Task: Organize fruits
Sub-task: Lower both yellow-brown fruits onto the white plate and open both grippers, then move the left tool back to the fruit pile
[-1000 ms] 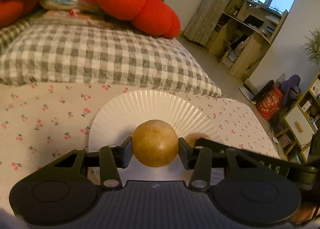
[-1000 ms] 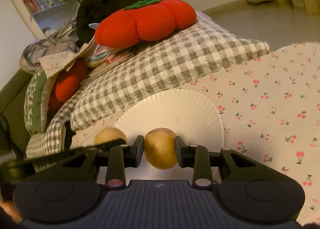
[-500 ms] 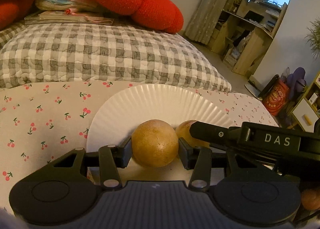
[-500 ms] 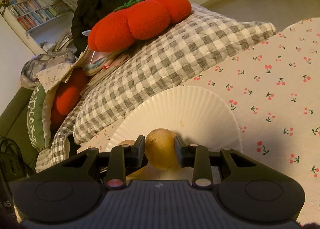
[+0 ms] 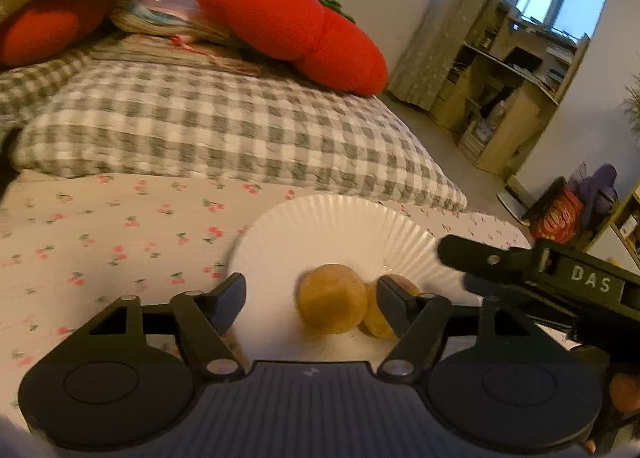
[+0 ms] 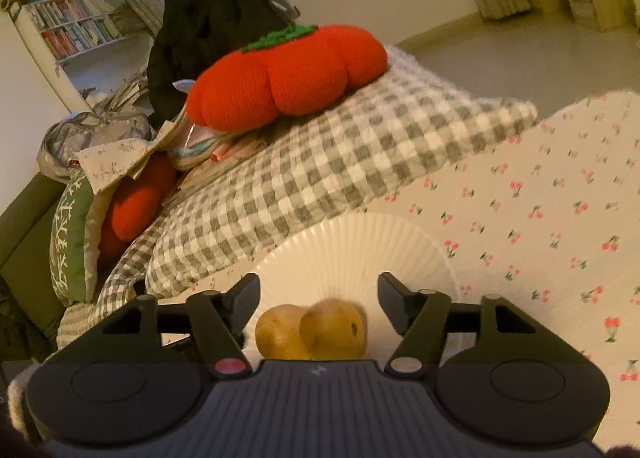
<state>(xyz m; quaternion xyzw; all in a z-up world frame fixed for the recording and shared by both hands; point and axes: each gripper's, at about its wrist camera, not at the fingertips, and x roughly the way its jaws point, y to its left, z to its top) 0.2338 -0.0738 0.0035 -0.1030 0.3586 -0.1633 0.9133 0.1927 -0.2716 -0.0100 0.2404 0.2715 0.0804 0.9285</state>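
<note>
The left gripper (image 5: 310, 300) had its jaws opening, spread wide with nothing pressed between the pads; a round brown fruit (image 5: 331, 304) sat between the fingers, clear of both, resting on the white paper plate (image 5: 336, 217). A second brown fruit (image 5: 380, 314) lay touching the first on its right, partly hidden behind the left gripper's right finger. In the left wrist view the right gripper's black body came in from the right edge, just above the plate's rim.

The right gripper (image 6: 318, 302) was likewise opening, its jaws wide and holding nothing. Between its fingers, untouched by either, lay the two fruits side by side and in contact: the one with a small dark hole in its end (image 6: 334, 328) on the right and the smoother one (image 6: 280, 336) on the left, both on the near part of the plate (image 6: 352, 250).

The plate lay on a bed sheet printed with small red cherries (image 5: 120, 234). Beyond it, touching its far rim in the right wrist view, was a grey-and-white checked pillow (image 5: 208, 129), and on that pillow rested a red tomato-shaped cushion with a green top (image 6: 288, 73). A bookshelf (image 6: 76, 29) stood in the far left corner of the right wrist view, and wooden shelving (image 5: 512, 97) by a window in the left one.
</note>
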